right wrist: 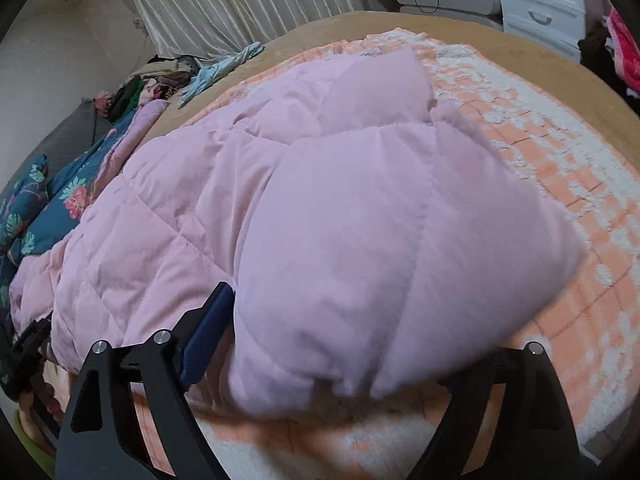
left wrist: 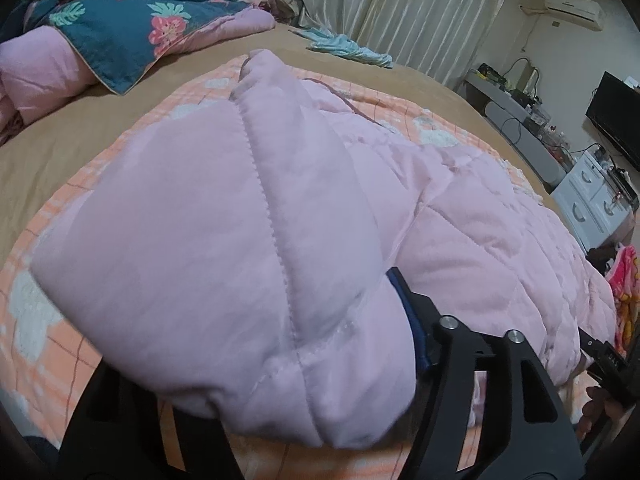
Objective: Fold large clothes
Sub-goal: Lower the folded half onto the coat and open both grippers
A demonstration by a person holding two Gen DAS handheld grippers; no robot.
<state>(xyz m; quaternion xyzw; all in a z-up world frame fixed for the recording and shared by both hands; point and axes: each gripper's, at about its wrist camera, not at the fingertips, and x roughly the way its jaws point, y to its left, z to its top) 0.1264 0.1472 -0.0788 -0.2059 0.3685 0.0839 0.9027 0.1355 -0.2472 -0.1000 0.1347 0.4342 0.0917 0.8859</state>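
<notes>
A pink quilted padded coat (left wrist: 240, 200) (right wrist: 320, 200) lies folded in a thick bundle on an orange-and-white checked blanket (left wrist: 48, 312) (right wrist: 560, 200). My left gripper (left wrist: 248, 320) straddles one near end of the bundle. Its right blue pad (left wrist: 404, 304) lies against the fabric, and its left finger is hidden under the coat. My right gripper (right wrist: 360, 316) stands wide around the other near end, with its left blue pad (right wrist: 208, 324) beside the fabric and its right finger partly covered. Neither gripper squeezes the coat.
The blanket lies on a tan bed sheet (left wrist: 60, 140). A teal floral quilt (left wrist: 120, 20) and a light blue garment (left wrist: 352, 50) lie at the far side. White drawers (left wrist: 592, 196), a desk and a dark screen (left wrist: 616, 116) stand beyond the bed. A hand (left wrist: 600, 400) holds the other gripper.
</notes>
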